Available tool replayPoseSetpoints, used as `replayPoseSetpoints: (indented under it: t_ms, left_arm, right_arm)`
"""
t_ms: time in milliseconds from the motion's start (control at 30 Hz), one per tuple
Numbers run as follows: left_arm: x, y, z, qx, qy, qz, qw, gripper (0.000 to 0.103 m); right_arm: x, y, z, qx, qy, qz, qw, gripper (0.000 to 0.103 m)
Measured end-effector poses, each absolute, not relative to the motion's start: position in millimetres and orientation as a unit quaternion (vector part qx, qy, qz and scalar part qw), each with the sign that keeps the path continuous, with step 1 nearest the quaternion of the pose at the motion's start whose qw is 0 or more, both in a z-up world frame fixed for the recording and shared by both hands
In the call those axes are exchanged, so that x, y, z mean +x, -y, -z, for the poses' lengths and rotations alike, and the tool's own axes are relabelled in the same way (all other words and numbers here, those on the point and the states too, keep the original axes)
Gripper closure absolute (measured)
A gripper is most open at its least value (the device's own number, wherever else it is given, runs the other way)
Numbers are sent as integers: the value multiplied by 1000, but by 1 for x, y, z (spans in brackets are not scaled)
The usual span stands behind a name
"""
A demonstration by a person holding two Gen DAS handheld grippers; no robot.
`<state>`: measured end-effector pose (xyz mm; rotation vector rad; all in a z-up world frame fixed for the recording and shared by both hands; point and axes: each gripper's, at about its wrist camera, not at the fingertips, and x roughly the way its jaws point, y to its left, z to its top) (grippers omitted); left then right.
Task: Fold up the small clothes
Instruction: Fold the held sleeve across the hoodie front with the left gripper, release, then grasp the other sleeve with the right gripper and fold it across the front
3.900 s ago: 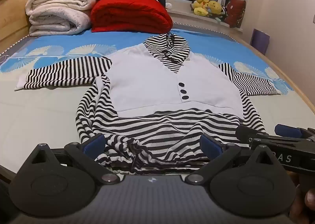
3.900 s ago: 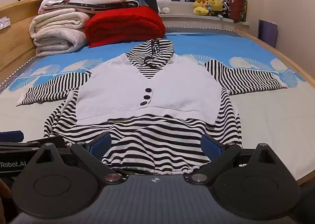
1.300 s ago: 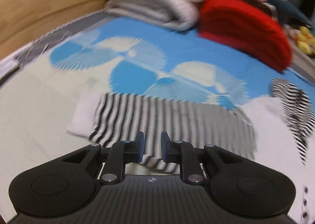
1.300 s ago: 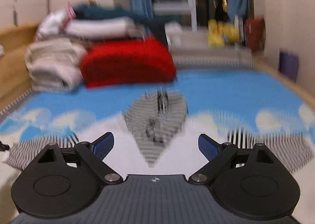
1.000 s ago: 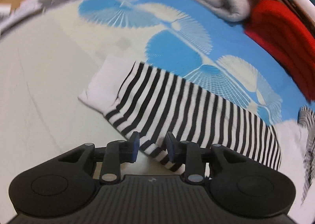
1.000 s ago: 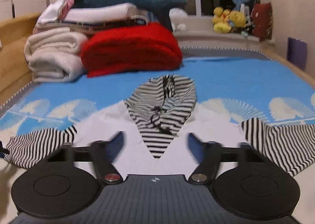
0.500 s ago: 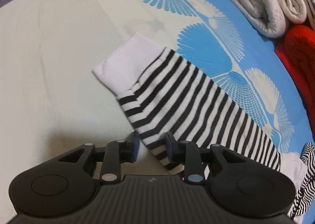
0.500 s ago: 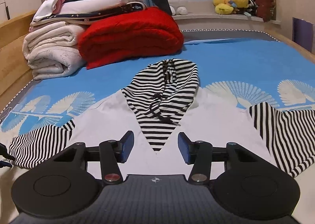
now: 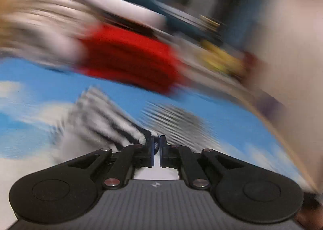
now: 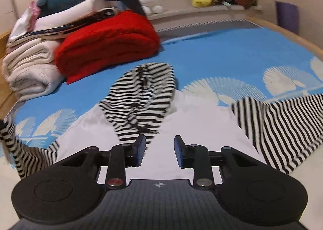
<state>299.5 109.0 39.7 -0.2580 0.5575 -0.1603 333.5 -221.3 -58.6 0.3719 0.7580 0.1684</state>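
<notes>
The striped garment (image 10: 181, 120) lies face-up on the bed (image 10: 222, 54), body and hood unfolded. The left tool (image 9: 155, 147) is closing on the left sleeve (image 9: 121, 129), lifted. The right tool (image 10: 159, 150), closing, grasps nothing. All folds remain.

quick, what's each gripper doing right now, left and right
Left gripper: closing on the striped sleeve, fabric pinched between its pads.
Right gripper: jaws closing but apart, nothing between them, above the white vest front.
</notes>
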Motion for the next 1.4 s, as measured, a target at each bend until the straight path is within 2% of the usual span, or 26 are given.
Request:
replayPoseSetpoints:
  t_ms: [33, 100, 167, 367, 467, 633, 800, 1000, 1033, 1100, 1133, 1200, 1333, 1400]
  left_arm:
    - [303, -87, -34, -115, -306, 144, 934, 86]
    - [303, -61, -23, -88, -335, 202, 916, 81]
    - [307, -62, -17, -86, -346, 184, 916, 73]
    - [343, -126, 12, -122, -420, -5, 899, 73]
    - [354, -149, 25, -137, -456, -68, 877, 73]
    - [364, -154, 29, -137, -478, -75, 864, 73]
    - [356, -151, 39, -128, -485, -69, 863, 73]
    - [354, -154, 41, -130, -484, -67, 863, 73]
    - [354, -155, 41, -129, -485, -67, 862, 73]
    - [355, -156, 41, -127, -486, -69, 862, 73]
    - [356, -157, 42, -126, -486, -70, 862, 73]
    - [356, -158, 43, -124, -489, -71, 861, 73]
    - [357, -159, 48, -131, -496, -62, 856, 73]
    - [357, -158, 54, -131, -504, -57, 852, 73]
  right_arm:
    - [336, 225, 63, 189, -374, -70, 905, 70]
    - [341, 232, 71, 208, -388, -51, 896, 65]
    - [346, 240, 80, 237, -406, -31, 882, 60]
    - [356, 251, 117, 334, -461, -5, 822, 55]
    - [360, 240, 130, 340, -484, -9, 806, 54]
    - [362, 179, 117, 214, -490, -118, 837, 51]
    - [342, 108, 111, 1, -460, -202, 864, 49]
    - [333, 80, 128, -93, -449, -244, 854, 51]
    - [332, 78, 131, -103, -446, -249, 853, 53]
    - [332, 77, 133, -125, -435, -242, 858, 86]
    - [335, 80, 131, -119, -434, -237, 861, 93]
    - [343, 99, 117, -54, -426, -212, 878, 93]
    - [334, 170, 65, 120, -293, -107, 943, 93]
    - [330, 200, 59, 180, -267, -72, 944, 93]
